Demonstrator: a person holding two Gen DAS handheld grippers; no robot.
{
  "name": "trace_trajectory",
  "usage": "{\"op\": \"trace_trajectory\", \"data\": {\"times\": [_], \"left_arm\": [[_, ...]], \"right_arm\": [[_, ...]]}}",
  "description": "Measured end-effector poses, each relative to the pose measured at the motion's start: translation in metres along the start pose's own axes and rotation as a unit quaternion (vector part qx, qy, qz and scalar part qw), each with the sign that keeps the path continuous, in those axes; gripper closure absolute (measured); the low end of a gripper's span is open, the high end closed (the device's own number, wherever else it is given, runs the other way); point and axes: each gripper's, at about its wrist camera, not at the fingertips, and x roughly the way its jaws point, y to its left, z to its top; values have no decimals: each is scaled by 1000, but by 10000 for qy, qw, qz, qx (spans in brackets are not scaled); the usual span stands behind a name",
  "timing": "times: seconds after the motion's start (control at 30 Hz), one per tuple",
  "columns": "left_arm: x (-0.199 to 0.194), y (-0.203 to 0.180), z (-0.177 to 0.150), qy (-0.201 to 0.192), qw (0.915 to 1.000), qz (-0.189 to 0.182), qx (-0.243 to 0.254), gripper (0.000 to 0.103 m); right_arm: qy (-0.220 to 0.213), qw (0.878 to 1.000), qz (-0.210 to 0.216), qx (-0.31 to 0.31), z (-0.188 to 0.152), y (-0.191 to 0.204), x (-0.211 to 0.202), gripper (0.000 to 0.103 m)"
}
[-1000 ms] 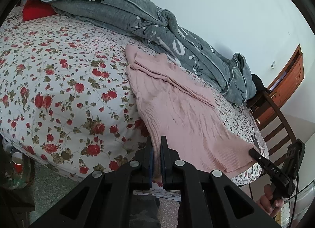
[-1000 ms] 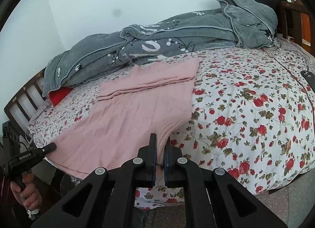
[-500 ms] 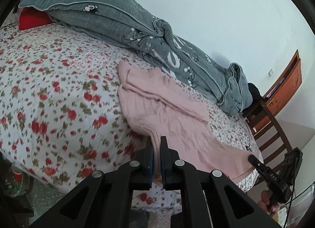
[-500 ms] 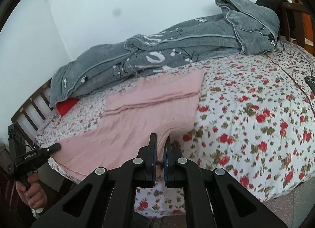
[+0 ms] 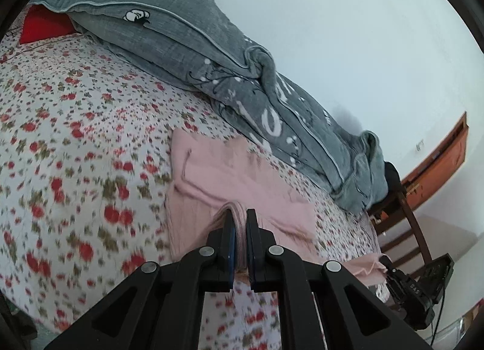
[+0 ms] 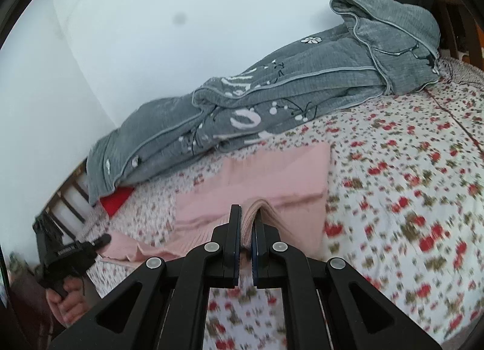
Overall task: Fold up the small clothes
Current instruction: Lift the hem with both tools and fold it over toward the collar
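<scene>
Motion blurs the floral bedsheet (image 5: 75,198); the red pillow (image 6: 116,200) lies mostly under the grey quilt (image 6: 272,108).

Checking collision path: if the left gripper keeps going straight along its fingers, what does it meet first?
The left gripper, already shut on the pink garment's near edge, would first run over that garment's folded far part, lying flat on the floral bedsheet. Beyond it lies the grey quilt; depth is unclear.

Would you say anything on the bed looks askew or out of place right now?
Nothing stands out. The pink garment lies on the floral bedsheet, its near edge pinched by the left gripper and right gripper; the grey quilt is bunched along the wall.
</scene>
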Motion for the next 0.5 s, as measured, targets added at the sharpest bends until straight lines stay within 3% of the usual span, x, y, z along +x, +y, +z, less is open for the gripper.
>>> {"op": "trace_trajectory", "data": {"times": [0.5], "left_arm": [[91, 3, 59, 131, 9994, 301, 148, 96]], "right_arm": [[-9, 10000, -6, -63, 57, -15, 85, 97]]}}
